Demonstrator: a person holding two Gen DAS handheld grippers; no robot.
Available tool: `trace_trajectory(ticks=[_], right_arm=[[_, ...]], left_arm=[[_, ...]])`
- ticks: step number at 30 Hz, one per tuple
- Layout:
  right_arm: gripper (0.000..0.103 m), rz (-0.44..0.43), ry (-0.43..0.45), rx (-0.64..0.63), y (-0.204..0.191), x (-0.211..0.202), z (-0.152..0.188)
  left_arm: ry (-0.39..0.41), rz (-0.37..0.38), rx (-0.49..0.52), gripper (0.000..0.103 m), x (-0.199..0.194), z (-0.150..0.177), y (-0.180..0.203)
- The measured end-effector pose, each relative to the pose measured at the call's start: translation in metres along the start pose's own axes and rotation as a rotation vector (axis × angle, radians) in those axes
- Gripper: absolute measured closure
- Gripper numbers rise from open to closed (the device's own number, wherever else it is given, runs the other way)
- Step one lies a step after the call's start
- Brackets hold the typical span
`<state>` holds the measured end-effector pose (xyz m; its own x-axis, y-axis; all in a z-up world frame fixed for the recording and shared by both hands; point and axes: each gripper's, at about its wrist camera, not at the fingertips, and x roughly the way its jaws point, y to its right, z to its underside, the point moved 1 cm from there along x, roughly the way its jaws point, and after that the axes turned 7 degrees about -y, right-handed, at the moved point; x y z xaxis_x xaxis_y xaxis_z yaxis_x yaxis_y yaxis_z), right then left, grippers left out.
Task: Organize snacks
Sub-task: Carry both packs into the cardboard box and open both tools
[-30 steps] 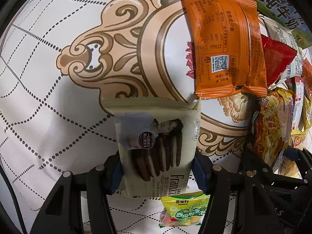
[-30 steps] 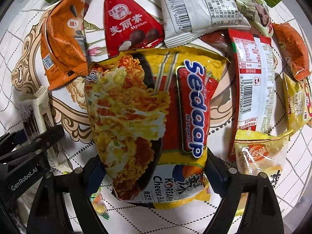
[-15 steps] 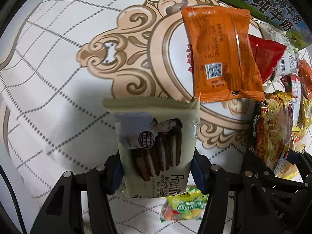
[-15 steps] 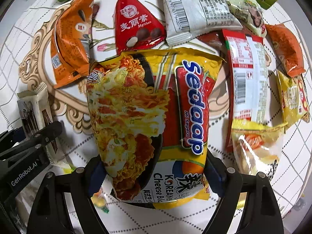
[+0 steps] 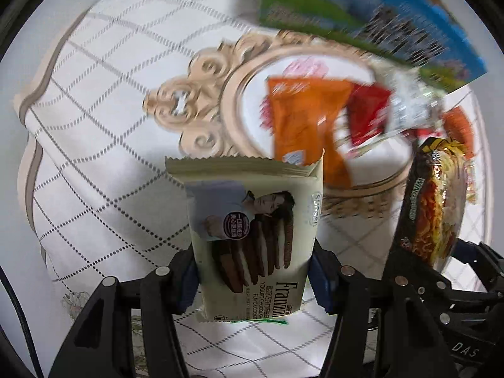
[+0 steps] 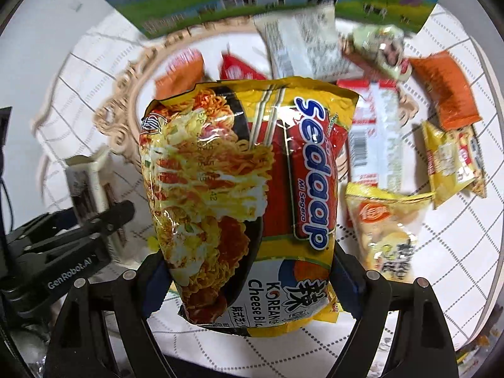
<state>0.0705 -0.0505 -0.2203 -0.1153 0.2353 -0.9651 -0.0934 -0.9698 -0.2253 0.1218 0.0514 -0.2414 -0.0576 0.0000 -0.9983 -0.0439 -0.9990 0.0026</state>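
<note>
Patterned tablecloth [image 5: 104,132] below; left hand-held gripper [image 5: 252,280] clamps cookie pack [image 5: 252,236], right hand-held gripper [image 6: 249,286] clamps noodle packet [image 6: 245,195].

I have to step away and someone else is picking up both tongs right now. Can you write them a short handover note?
Left tongs: shut on the Franzzi cookie pack, held clear of the tablecloth.
Right tongs: shut on the Sedaap noodle bag, also held above the cloth.
Still on the cloth: orange packet, yellow packets, red-and-white pack, clear bag of snacks, white packet, milk carton.
Done: two snacks picked up.
Left: place both, then sort the rest; no destination is visible.
</note>
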Motion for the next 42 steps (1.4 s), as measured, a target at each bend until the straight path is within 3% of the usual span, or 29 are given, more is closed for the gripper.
trace_trajectory(ticks=[7,11,17,23,25,29,34,42], right_arm=[[0.015,-0.066,0.109,0.001,0.020,-0.080,0.000],[0.015,-0.088,0.178,0.012,0.041,-0.128,-0.012],[0.015,-0.085,0.274,0.018,0.063,-0.183,-0.075],[0.015,-0.015,0.296,-0.008,0.079,-0.208,-0.167],[0.015,0.021,0.280,-0.017,0.082,-0.204,-0.198],[0.015,0.101,0.199,-0.032,0.094,-0.183,-0.260],[0.015,0.120,0.105,-0.003,0.099,-0.134,-0.300],[0.015,0.069,-0.008,0.049,0.120,-0.084,-0.353]], left_arm=[[0.111,0.096,0.046,0.047,-0.080,-0.022,0.040],[0.162,0.156,0.076,0.047,-0.132,-0.076,0.047],[0.209,0.127,0.130,0.047,-0.169,-0.157,0.075],[0.138,0.146,0.097,0.047,-0.155,-0.252,0.088],[0.090,0.176,0.083,0.047,-0.139,-0.286,0.088],[0.001,0.167,0.069,0.047,-0.099,-0.339,0.090],[-0.081,0.162,0.050,0.047,-0.057,-0.378,0.092],[-0.155,0.125,0.056,0.046,-0.012,-0.404,0.096]])
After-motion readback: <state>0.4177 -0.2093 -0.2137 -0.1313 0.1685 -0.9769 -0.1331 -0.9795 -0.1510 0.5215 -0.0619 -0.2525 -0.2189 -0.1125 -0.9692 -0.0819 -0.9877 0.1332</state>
